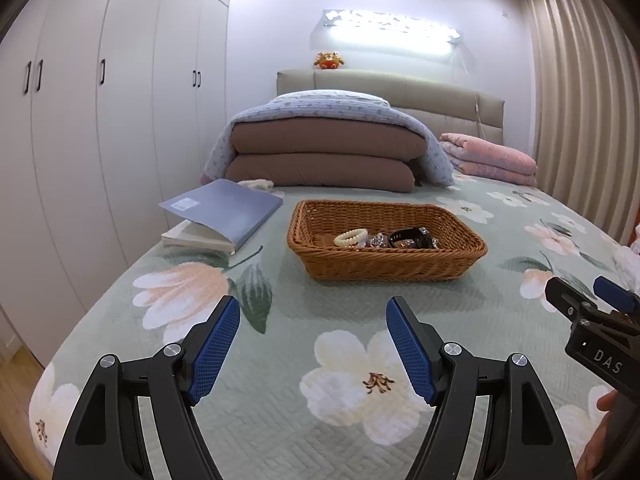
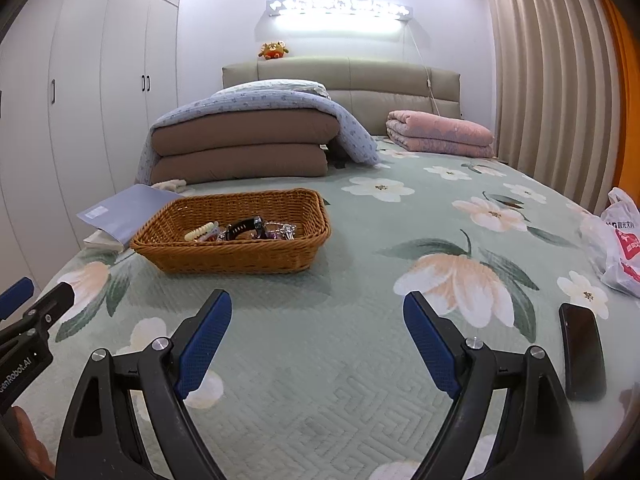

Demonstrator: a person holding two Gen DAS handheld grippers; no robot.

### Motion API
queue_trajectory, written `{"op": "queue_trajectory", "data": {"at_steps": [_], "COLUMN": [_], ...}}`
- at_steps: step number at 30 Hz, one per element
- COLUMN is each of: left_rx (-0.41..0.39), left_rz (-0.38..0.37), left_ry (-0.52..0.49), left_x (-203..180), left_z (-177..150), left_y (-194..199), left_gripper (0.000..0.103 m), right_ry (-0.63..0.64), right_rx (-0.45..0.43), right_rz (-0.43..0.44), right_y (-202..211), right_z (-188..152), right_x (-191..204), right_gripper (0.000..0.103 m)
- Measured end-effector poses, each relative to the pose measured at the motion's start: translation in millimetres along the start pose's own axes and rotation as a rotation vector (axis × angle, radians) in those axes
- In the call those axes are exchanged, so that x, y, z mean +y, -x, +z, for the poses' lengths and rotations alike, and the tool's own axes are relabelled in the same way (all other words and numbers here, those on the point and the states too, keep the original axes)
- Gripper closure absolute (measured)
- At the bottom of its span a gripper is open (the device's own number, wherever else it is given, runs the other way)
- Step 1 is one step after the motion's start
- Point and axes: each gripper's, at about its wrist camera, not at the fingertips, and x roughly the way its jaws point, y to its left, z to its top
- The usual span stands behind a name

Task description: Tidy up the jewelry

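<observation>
Both claws, left claw [image 1: 313, 322] & right claw [image 2: 317, 318], spread wide, empty, near wicker basket [image 1: 384, 266] w/ jewelry [image 1: 384, 237].

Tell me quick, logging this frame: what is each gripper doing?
Left gripper: open, holding nothing.
Right gripper: open, holding nothing.

Woven wicker basket [image 1: 384, 266]; quilted matt cloth bedspread [image 1: 320, 320].

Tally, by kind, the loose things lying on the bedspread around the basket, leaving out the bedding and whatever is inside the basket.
Wicker basket: 1
Blue folder: 1
Book under the folder: 1
Black phone: 1
White plastic bag: 1
Total: 5
</observation>
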Motion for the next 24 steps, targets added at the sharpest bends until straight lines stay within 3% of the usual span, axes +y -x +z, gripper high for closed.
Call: {"op": "queue_trajectory", "data": {"at_steps": [24], "left_rx": [0.001], "left_rz": [0.000], "left_ry": [-0.005], "left_x": [2], "left_z": [1], "left_y": [-1], "left_gripper": [0.026], "right_ry": [0.011], "right_rx": [0.050], "right_rz": [-0.011], "right_y": [-13], "right_z": [-7], "right_x": [-4], "right_gripper": [0.013]}}
